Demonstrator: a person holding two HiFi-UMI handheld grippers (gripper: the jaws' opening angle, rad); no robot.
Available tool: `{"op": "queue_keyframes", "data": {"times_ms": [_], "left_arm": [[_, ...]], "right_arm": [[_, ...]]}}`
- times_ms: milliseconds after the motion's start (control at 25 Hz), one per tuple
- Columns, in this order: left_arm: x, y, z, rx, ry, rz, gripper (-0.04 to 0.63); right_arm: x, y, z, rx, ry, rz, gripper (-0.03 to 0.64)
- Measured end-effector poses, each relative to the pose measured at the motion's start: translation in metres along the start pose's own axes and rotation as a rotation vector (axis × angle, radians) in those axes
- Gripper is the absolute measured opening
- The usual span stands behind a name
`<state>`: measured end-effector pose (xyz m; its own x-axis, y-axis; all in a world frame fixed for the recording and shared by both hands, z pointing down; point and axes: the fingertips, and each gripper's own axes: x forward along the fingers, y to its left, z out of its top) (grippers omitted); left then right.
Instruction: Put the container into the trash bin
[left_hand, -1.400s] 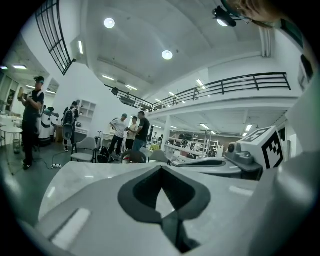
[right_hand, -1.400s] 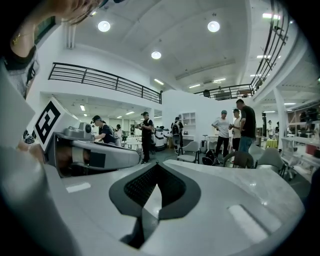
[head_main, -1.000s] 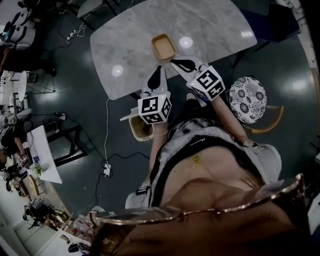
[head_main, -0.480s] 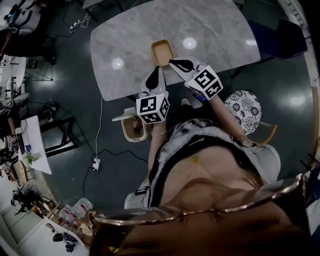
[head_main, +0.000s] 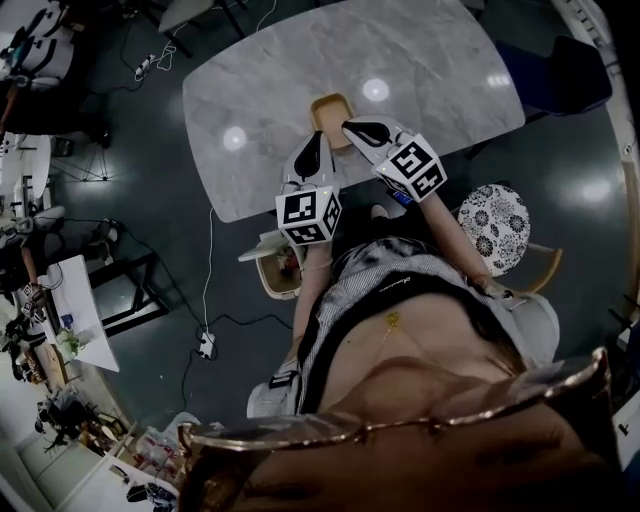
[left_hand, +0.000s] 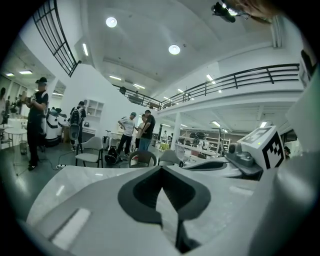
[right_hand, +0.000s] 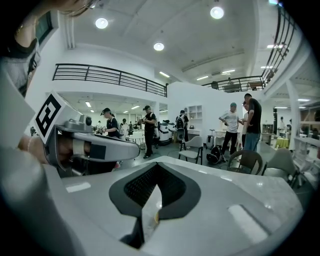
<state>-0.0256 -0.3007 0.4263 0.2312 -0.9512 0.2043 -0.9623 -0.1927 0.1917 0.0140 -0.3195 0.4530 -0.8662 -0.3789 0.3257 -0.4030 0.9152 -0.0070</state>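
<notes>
One marble table (head_main: 420, 50), carrying one shallow tan container (head_main: 330, 106) at its near edge. Two grippers over that same edge: left gripper (head_main: 316, 138) and right gripper (head_main: 349, 125), each with jaws pressed together and nothing between them. One trash bin (head_main: 272, 272) on the floor below the table's near edge.

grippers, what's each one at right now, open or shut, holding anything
Left gripper: closed, holding nothing.
Right gripper: closed, holding nothing.

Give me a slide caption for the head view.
Left gripper and right gripper, both shut, point at the tan container near the marble table's edge; trash bin on the floor below.
</notes>
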Motion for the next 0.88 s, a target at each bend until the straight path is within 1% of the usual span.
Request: {"op": "queue_keyframes", "data": {"times_ms": [200, 440, 560, 680, 880], "left_arm": [[0.013, 0.022, 0.003, 0.016, 0.017, -0.059, 0.001], [0.021, 0.049, -0.004, 0.029, 0.036, -0.112, 0.001], [0.019, 0.055, -0.009, 0.023, 0.049, -0.119, 0.000], [0.018, 0.061, -0.013, 0.024, 0.067, -0.115, 0.000], [0.026, 0.067, -0.015, 0.011, 0.086, -0.087, 0.001]], "right_arm": [[0.024, -0.006, 0.007, 0.016, 0.000, -0.048, 0.026], [0.055, -0.007, 0.000, 0.026, 0.016, -0.091, 0.026], [0.058, -0.007, -0.004, 0.037, 0.032, -0.106, 0.026], [0.059, -0.017, -0.011, 0.033, 0.057, -0.131, 0.026], [0.061, -0.049, -0.036, -0.034, 0.169, -0.153, 0.026]]}}
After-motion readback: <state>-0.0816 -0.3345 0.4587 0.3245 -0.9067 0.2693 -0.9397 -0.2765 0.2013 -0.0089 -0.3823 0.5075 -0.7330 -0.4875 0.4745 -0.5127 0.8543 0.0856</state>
